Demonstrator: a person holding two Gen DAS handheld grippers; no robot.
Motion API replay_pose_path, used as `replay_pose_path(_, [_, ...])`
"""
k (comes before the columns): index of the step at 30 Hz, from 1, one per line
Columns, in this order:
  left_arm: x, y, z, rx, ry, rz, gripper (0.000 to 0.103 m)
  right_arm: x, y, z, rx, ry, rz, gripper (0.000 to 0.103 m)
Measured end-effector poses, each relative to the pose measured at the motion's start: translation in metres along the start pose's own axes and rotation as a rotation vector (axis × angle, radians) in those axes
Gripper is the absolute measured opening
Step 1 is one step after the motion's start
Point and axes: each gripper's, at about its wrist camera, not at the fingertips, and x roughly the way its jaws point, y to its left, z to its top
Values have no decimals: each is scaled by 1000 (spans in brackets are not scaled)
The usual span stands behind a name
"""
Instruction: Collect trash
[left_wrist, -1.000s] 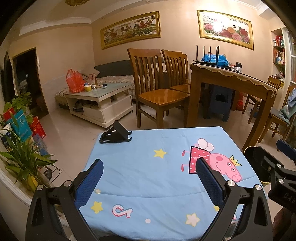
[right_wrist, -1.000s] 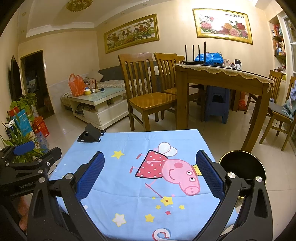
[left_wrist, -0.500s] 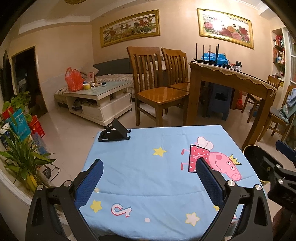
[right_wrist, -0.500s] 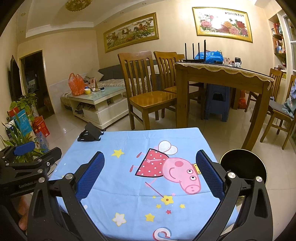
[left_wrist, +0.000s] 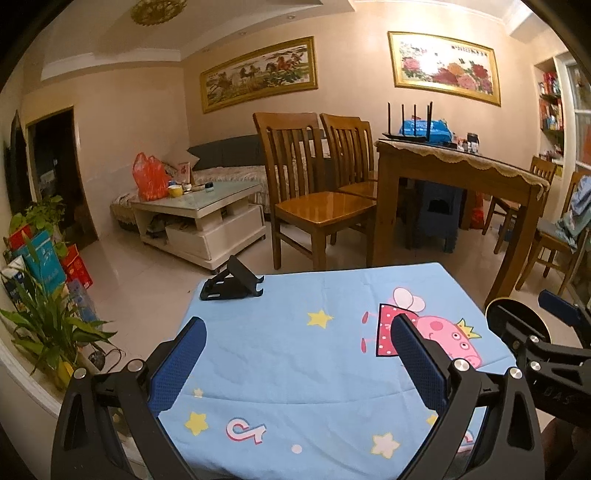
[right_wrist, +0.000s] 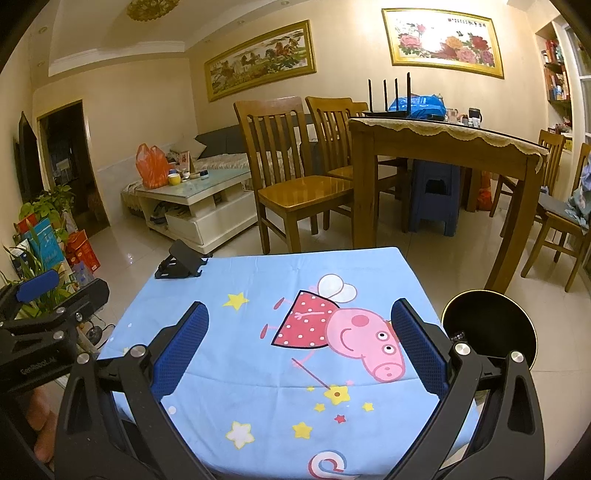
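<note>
A small table with a light blue cartoon-pig cloth (left_wrist: 303, 354) (right_wrist: 266, 332) lies in front of me. I see no loose trash on it. A black round bin (right_wrist: 489, 325) stands on the floor at the table's right edge; its rim shows in the left wrist view (left_wrist: 517, 314). My left gripper (left_wrist: 297, 363) is open and empty above the near part of the cloth. My right gripper (right_wrist: 299, 345) is open and empty above the pig print. Each gripper shows at the edge of the other's view.
A black folding phone stand (left_wrist: 232, 282) (right_wrist: 181, 262) sits at the cloth's far left corner. Wooden chairs (left_wrist: 314, 192) and a dining table (left_wrist: 458, 173) stand beyond. A white coffee table (left_wrist: 199, 214) is at the left. Potted plants (left_wrist: 48, 325) line the left side.
Both views tilted slightly upward, so the table and room shifted down in frame. Both grippers stay open and empty.
</note>
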Motion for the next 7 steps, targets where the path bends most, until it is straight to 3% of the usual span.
replay_pose_path(3, [4,-3,-2,26,14,50,96,0,1,-1,-1,2,0,98])
replay_pose_path(7, [10,2,-2,8,41,28,96,1,0,-1,0,1,0,98])
